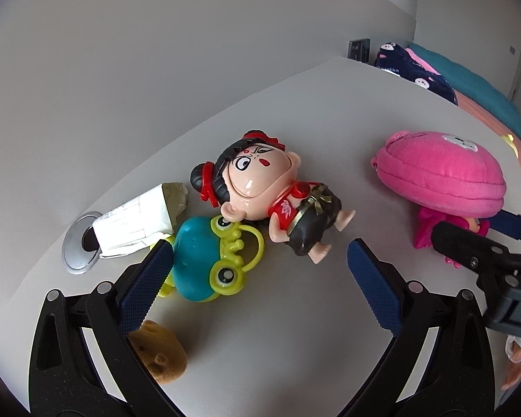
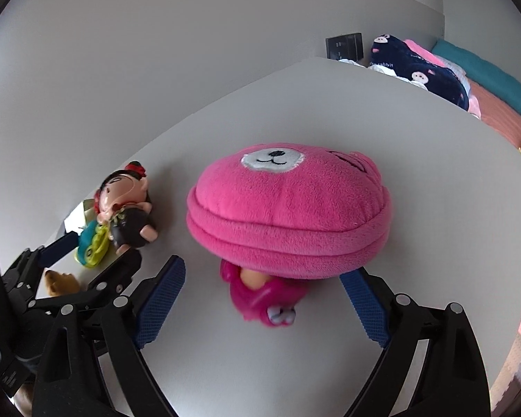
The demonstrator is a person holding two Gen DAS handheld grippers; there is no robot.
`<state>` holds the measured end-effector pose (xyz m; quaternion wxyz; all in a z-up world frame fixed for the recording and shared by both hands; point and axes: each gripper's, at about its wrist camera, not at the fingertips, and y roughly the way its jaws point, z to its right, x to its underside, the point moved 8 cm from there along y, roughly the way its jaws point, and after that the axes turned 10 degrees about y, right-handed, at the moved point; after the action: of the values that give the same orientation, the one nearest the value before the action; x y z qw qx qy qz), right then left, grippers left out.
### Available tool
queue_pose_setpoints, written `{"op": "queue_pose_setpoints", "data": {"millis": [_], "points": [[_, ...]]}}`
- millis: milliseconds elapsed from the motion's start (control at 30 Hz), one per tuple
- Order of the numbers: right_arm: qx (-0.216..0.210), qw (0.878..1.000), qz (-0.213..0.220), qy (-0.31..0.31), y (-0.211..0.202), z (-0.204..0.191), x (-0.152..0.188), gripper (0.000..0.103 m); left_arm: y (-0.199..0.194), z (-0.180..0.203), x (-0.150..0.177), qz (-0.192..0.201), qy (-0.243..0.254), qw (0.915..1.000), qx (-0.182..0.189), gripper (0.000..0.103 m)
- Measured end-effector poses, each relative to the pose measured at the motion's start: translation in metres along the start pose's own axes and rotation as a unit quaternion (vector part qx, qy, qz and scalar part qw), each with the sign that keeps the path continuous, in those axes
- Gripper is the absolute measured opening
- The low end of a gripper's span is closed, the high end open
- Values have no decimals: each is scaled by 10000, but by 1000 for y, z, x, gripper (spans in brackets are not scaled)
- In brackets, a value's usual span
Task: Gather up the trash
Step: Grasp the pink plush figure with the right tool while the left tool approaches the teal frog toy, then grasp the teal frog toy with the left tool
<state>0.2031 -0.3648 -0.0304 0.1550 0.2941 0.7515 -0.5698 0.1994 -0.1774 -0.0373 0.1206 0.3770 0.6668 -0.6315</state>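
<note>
A crumpled white paper carton point(image 1: 139, 222) lies on the white table point(image 1: 295, 330) at the far left, partly over a round metal cable hole point(image 1: 80, 243). My left gripper point(image 1: 257, 264) is open and empty above the table, its left finger point(image 1: 146, 285) over a teal and yellow frog toy point(image 1: 208, 260). A cartoon doll with black hair point(image 1: 260, 194) lies just beyond. My right gripper point(image 2: 264, 274) is open and empty, its fingers on either side of a pink toy point(image 2: 264, 299) that lies under a pink plush bear pouch point(image 2: 288, 208).
A brown plush toy point(image 1: 159, 354) lies by my left finger. A bed with a navy patterned blanket point(image 2: 420, 69) and teal and pink bedding stands beyond the table's far right edge. A grey wall runs behind the table. A dark wall socket point(image 2: 344, 45) is on it.
</note>
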Motion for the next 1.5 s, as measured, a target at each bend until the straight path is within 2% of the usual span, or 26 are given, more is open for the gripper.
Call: {"op": "queue_pose_setpoints", "data": {"millis": [67, 100, 133, 167, 200, 433, 633, 767, 800, 867, 900, 933, 1033, 1300, 1400, 1500], "points": [[-50, 10000, -80, -13, 5, -1, 0, 90, 2, -2, 0, -24, 38, 10000, -81, 97], [-83, 9999, -136, -8, 8, -1, 0, 81, 5, -2, -1, -31, 77, 9999, -129, 97], [-135, 9997, -223, -9, 11, -2, 2, 56, 6, -3, -1, -53, 130, 9997, -209, 97], [-127, 9994, -328, -39, 15, -2, 5, 46, 7, -3, -1, -59, 145, 9996, -249, 97], [-112, 9995, -292, -107, 13, -3, 5, 43, 7, -4, -1, -61, 162, 9995, -272, 97], [-316, 9990, -318, -90, -4, -5, 16, 43, 8, -13, 1, -91, 111, 9987, -495, 97], [-630, 9972, -369, 128, -16, -5, 25, 43, 18, -17, 7, -358, 60, 9985, -411, 98], [-703, 9969, -302, 164, -23, -5, 32, 43, 24, -20, 1, -349, 75, 9986, -398, 97], [-722, 9968, -291, 178, -25, -5, 34, 43, 25, -21, 0, -339, 92, 9986, -403, 95], [-759, 9966, -272, 181, -28, -5, 37, 43, 21, -18, -2, -250, 174, 9983, -501, 76], [-773, 9965, -257, 181, -31, -5, 41, 43, 19, -17, -3, -202, 272, 9974, -631, 58], [-795, 9964, -245, 185, -33, -6, 42, 42, 18, -17, -3, -195, 342, 9967, -709, 52], [-866, 9959, -195, 183, -42, -8, 45, 42, 15, -13, -3, -166, 423, 9969, -647, 52], [-1031, 9936, -128, 433, -57, 4, 49, 42, -2, -6, -2, -62, 244, 9991, -338, 46], [-1093, 9924, -108, 557, -61, 12, 50, 42, -13, 1, -5, 52, 258, 9992, -286, 34], [-1156, 9913, -69, 625, -68, 19, 50, 42, -20, 10, -7, 97, 193, 9997, 68, 34]]}}
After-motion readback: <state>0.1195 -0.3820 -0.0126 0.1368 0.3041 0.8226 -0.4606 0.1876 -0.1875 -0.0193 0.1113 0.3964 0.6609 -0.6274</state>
